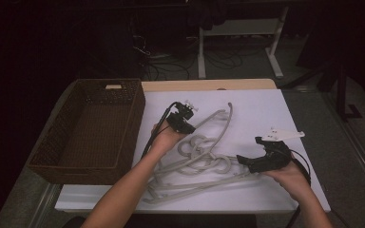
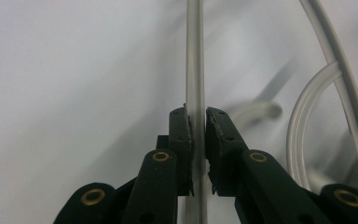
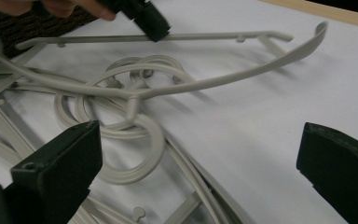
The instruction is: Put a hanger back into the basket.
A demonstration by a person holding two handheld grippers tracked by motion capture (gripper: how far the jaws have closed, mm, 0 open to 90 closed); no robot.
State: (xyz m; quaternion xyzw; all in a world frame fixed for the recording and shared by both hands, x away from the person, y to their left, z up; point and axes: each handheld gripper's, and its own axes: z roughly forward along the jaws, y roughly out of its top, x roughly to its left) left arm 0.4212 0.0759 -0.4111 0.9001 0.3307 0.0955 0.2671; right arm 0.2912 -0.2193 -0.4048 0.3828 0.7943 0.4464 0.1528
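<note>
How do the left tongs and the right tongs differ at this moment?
The left tongs are shut on the straight bar of a grey hanger; the right tongs stand wide open with nothing between them. In the high view the left tongs are by the top of the hanger pile, near the wicker basket; the right tongs are at the pile's right edge. Both are black and hand-held.

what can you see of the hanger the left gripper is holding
The pale grey plastic hanger looks thin and smooth, with a straight bottom bar bearing small pegs, curved shoulders and a round hook tangled among the other grey hangers. The left gripper is shut on its bar, holding it tilted partly off the white tabletop, beside the brown wicker basket.
</note>
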